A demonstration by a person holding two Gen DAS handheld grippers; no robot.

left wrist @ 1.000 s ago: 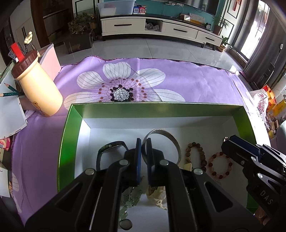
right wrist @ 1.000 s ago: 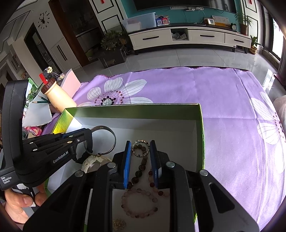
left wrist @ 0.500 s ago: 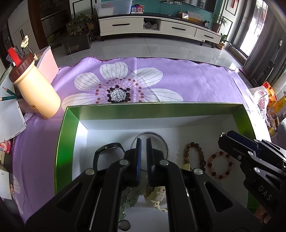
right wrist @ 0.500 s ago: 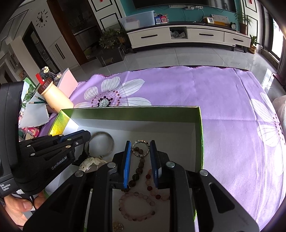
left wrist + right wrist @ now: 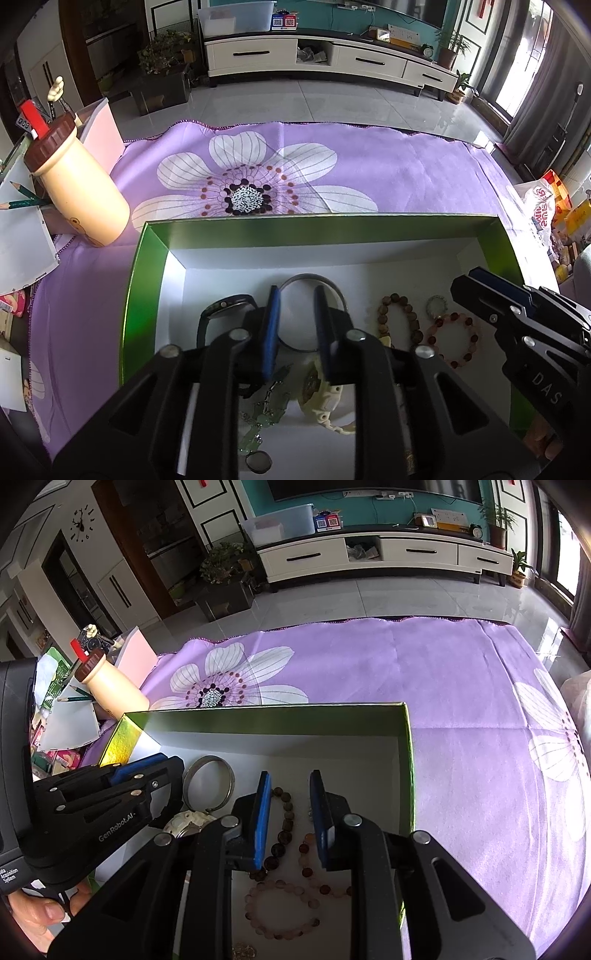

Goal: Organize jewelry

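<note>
From my left wrist, my left tool [image 5: 295, 325] has just been opening, its jaws now apart over the silver bangle [image 5: 314, 284] lying loose in the green box [image 5: 133, 295]. From my right wrist, my right tool [image 5: 290, 812] stands slightly apart above the bead bracelets [image 5: 284, 823], gripping nothing, near the box's right wall.

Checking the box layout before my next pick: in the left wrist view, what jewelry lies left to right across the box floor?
Black watch → silver bangle → brown bead bracelet → pink bead bracelet, inside the green box.
</note>
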